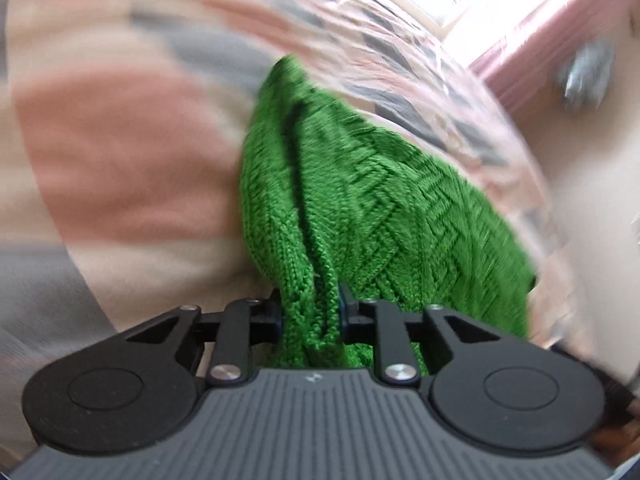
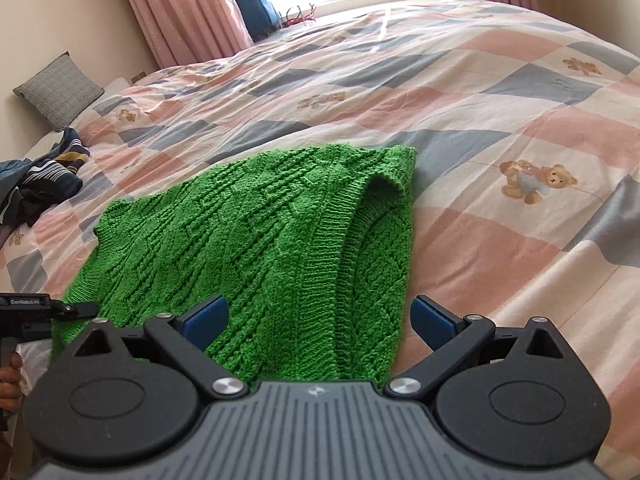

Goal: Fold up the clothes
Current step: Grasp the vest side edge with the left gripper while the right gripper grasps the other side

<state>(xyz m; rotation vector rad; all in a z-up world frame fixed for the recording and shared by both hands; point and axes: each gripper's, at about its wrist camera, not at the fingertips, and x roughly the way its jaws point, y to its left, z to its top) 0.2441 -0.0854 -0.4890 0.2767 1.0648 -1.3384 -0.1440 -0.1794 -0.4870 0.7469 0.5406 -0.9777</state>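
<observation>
Blurred bedspread (image 1: pixel 120 140) behind green sweater (image 1: pixel 360 208)

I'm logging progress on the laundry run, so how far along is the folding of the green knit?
Done: the green knit sweater lies on the bed quilt, apparently already doubled over. In hand: the left gripper is shut on a bunched edge of it, while the right gripper hangs open above the near hem. Left: finishing the fold, and the crumpled dark clothes by the grey pillow look untouched.
</observation>
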